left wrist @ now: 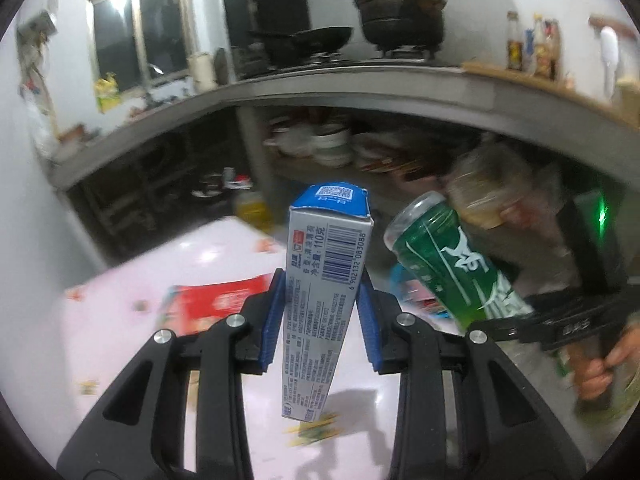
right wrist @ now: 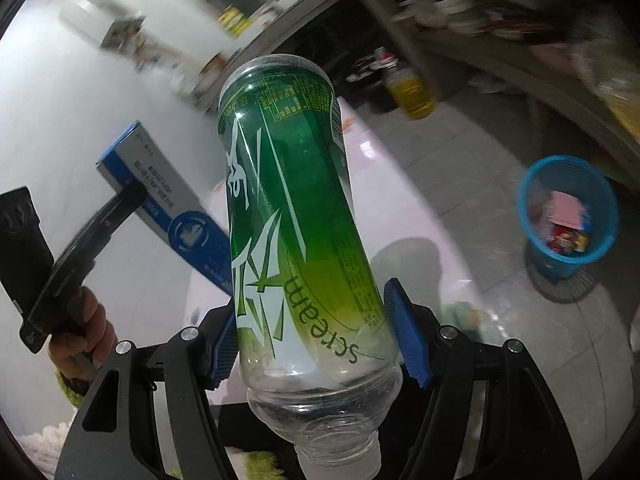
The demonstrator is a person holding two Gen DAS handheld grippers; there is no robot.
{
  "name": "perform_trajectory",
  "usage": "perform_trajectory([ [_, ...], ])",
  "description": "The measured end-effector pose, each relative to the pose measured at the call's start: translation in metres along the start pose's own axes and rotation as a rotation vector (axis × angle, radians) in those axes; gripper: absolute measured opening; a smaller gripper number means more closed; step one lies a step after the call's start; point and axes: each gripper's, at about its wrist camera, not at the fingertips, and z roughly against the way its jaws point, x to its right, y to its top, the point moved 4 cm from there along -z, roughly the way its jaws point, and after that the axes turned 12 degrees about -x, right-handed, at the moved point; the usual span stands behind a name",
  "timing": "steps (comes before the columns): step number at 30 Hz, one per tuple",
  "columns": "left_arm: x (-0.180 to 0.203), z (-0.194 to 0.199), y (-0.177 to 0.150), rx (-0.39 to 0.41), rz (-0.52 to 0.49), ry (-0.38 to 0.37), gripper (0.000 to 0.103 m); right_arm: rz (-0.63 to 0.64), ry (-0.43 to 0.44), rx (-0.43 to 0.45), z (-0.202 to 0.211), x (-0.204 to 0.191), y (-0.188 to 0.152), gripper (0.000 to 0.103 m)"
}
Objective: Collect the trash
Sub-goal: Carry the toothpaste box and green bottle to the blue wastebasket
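My left gripper is shut on a grey-and-blue toothpaste box, held upright above the pink table. The box also shows in the right wrist view, held at the left. My right gripper is shut on a green-labelled plastic bottle, held upside down with its white cap toward the camera. The bottle also shows in the left wrist view, tilted at the right. A blue trash basket stands on the tiled floor at the right, with wrappers inside.
A red packet and small scraps lie on the pink table. A yellow oil jug stands on the floor. A grey kitchen counter with pots and a shelf of bowls is behind.
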Motion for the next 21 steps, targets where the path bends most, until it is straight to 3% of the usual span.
perform_trajectory([
  [6, 0.054, -0.056, 0.037, -0.052, 0.044, -0.220, 0.033, -0.185, -0.120, 0.094, 0.047, 0.087, -0.011, 0.065],
  [11, 0.095, -0.135, 0.057, -0.179, 0.107, -0.363, 0.033, -0.335, -0.186, 0.084, 0.049, 0.159, -0.026, 0.065],
  [14, 0.118, -0.170, 0.073, -0.177, 0.084, -0.302, 0.033, -0.401, -0.199, 0.064, 0.036, 0.192, -0.027, 0.065],
  [16, 0.130, -0.198, 0.077, -0.257, 0.118, -0.368, 0.032, -0.450, -0.199, 0.047, 0.026, 0.216, -0.023, 0.065],
  [21, 0.159, -0.252, 0.082, -0.338, 0.100, -0.367, 0.032, -0.530, -0.187, 0.025, -0.002, 0.260, -0.011, 0.065],
])
